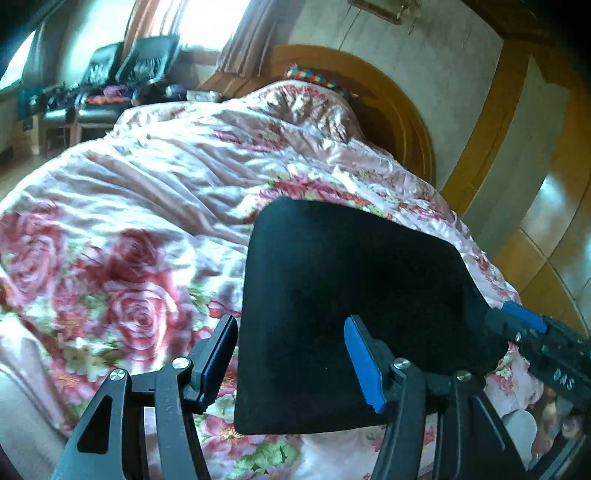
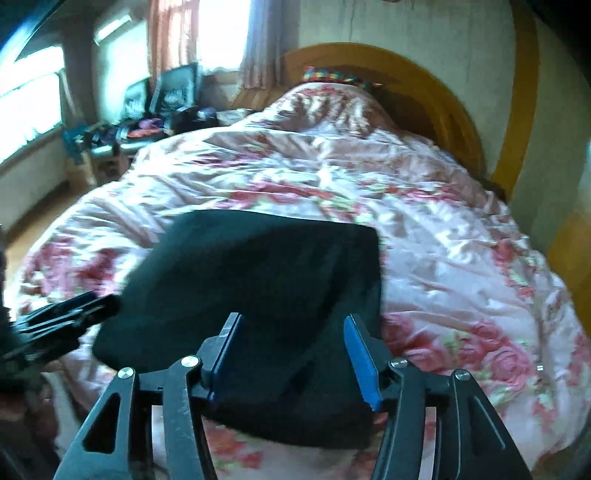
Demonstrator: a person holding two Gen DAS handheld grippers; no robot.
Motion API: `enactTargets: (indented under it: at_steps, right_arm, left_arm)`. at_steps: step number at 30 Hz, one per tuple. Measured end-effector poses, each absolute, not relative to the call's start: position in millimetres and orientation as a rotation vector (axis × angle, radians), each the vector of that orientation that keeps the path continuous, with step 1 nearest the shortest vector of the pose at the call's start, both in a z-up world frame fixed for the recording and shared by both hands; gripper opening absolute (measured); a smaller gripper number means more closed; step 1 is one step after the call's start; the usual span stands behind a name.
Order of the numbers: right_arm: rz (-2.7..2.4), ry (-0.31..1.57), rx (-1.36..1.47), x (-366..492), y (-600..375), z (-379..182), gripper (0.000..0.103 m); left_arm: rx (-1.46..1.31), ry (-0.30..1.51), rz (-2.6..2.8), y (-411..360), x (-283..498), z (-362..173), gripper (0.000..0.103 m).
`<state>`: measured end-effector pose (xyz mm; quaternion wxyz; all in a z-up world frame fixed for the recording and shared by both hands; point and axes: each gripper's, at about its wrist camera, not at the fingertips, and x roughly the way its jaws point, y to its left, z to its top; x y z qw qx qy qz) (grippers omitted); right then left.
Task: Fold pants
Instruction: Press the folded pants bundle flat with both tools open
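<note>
On one floral bedspread [image 1: 129, 206], one folded black pants [image 1: 351, 295], two open claws [image 1: 291, 354].

A rumpled pink rose-print quilt [image 1: 155, 192] covers the bed, heaped against a rounded wooden headboard [image 1: 402, 122]. A multicoloured cloth [image 2: 334, 75] lies atop the heap. Dark chairs [image 1: 122, 74] piled with clothes stand by the curtained window [image 1: 210, 22]

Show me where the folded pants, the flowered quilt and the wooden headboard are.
folded pants [image 2: 266, 280], right wrist view, middle of the dark cloth.
flowered quilt [image 1: 155, 177], left wrist view, bare pink part.
wooden headboard [image 2: 436, 92], right wrist view, curved top.
</note>
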<state>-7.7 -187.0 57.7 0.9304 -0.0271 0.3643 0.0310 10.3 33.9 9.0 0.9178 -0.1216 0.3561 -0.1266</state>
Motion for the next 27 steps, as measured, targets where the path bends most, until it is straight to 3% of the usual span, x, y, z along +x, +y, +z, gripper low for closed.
enactTargets:
  at_steps: [27]
  right_arm:
    - [0.101, 0.699, 0.040, -76, -207, 59, 0.062]
  left_arm:
    - [-0.112, 0.688, -0.148, -7, -59, 41, 0.061]
